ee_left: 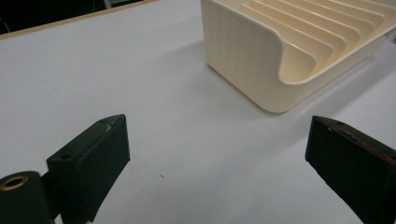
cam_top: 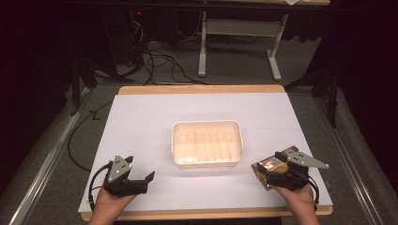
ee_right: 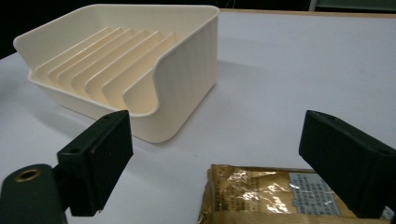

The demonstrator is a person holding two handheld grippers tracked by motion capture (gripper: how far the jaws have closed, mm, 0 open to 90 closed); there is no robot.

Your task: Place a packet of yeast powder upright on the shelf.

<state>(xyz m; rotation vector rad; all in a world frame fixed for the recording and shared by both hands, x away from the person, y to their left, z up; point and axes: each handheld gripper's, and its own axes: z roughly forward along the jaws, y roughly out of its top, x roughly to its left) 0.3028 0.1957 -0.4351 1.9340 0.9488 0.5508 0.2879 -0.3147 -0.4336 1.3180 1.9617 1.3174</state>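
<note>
Nearest the high camera, two hands come in from the bottom edge, each carrying a gripper low over the white table (cam_top: 141, 117). At the near left corner the left gripper (cam_top: 146, 180) rests with its jaws spread and nothing between them; it looks parked there, out of the way. Over at the near right the right gripper (cam_top: 263, 171) sits over a gold foil packet (cam_top: 268, 165) that lies flat on the sheet, just beside the cream slotted tray (cam_top: 207, 143) in the middle. Its jaws stand wide on either side of the packet's near end, which reads as lining up for a pick rather than a grip

From the left gripper view, both black jaws stand far apart over bare white surface. Beyond them the tray (ee_left: 289, 51) shows its rounded corner and its row of upright dividers, well clear of the jaw tips. So that hand seems to be waiting, perhaps ready to steady the tray

Along the right gripper view, the packet (ee_right: 266, 196) lies flat at the bottom, crinkled foil with a pale printed label, between the two jaws but touched by neither pad. Wide spacing suits its breadth, since a flat pack is probably best taken across its edges. Straight ahead the tray (ee_right: 135, 70) has its low cut-out side turned this way, dividers running back, a likely home for the packet standing on edge in one slot
</note>
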